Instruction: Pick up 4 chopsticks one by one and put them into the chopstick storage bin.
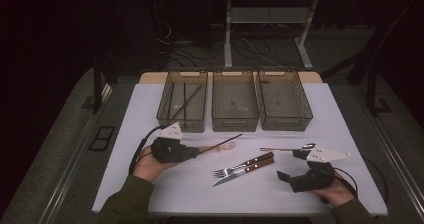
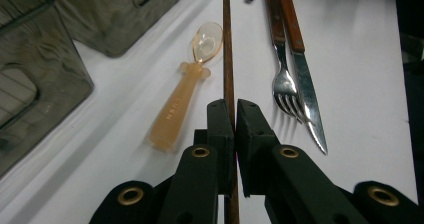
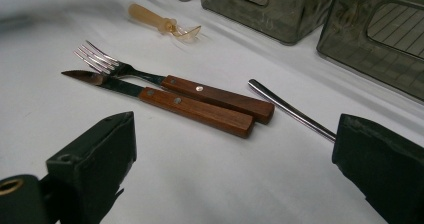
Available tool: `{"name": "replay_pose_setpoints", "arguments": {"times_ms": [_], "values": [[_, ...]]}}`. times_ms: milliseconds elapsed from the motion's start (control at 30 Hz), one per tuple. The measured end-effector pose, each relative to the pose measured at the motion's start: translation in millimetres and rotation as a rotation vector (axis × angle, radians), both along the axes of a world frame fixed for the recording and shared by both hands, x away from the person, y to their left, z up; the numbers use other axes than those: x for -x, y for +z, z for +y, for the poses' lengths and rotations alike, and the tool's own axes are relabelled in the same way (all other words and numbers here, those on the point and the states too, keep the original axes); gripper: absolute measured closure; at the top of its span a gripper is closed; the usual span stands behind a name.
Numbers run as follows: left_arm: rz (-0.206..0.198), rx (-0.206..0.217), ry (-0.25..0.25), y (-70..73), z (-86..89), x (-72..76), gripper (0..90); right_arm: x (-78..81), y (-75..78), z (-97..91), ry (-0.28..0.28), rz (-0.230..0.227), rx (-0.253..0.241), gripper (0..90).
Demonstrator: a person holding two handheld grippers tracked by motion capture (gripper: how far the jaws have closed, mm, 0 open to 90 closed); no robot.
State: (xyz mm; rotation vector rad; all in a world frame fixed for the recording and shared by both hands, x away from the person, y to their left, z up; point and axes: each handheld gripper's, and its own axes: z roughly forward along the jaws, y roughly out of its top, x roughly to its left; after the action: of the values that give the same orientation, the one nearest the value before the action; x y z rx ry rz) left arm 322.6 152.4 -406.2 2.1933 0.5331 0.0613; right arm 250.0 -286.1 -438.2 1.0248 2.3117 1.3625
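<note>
1. The white rectangular table carries three smoky translucent plastic bins in a row along its far edge. The left bin already holds a few thin dark sticks; the middle and right bins look empty (their mesh floors show through). Sorting seems barely begun: one kind of utensil is partly binned, and the rest lies loose near the front edge.
2. The left gripper sits toward the table's front-left; its jaws are pinched tight on a long thin dark-brown wooden chopstick.
3. The right gripper rests near the front-right corner, jaws spread wide with nothing between them.
4. The chopstick is straight, slender and matte, its grain faintly reddish. It is gripped near one end and runs out toward the middle of the table, seemingly lifted off the surface. I judge it is bound for the left bin.
5. Still to sort, going by how they lie: a wooden-handled steel knife and matching fork side by side at the table's centre, a slim steel spoon toward the right, and a small amber translucent plastic spoon just beside the chopstick.
</note>
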Motion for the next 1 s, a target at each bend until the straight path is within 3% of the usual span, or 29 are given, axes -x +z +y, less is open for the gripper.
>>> {"name": "replay_pose_setpoints", "arguments": {"times_ms": [433,733,1000], "values": [[-0.024,0.029,0.091,13.4,14.0,-2.8,85.0,0.0,-0.2,1.2,-0.003,0.003,0.006,4.1],[-0.048,0.087,0.177,21.7,29.4,-6.8,85.0,0.1,-0.2,1.5,0.001,0.001,0.008,4.1],[-0.062,0.107,0.274,26.3,44.3,-12.4,85.0,-0.5,-0.7,1.5,0.002,0.002,0.011,4.1]]}}
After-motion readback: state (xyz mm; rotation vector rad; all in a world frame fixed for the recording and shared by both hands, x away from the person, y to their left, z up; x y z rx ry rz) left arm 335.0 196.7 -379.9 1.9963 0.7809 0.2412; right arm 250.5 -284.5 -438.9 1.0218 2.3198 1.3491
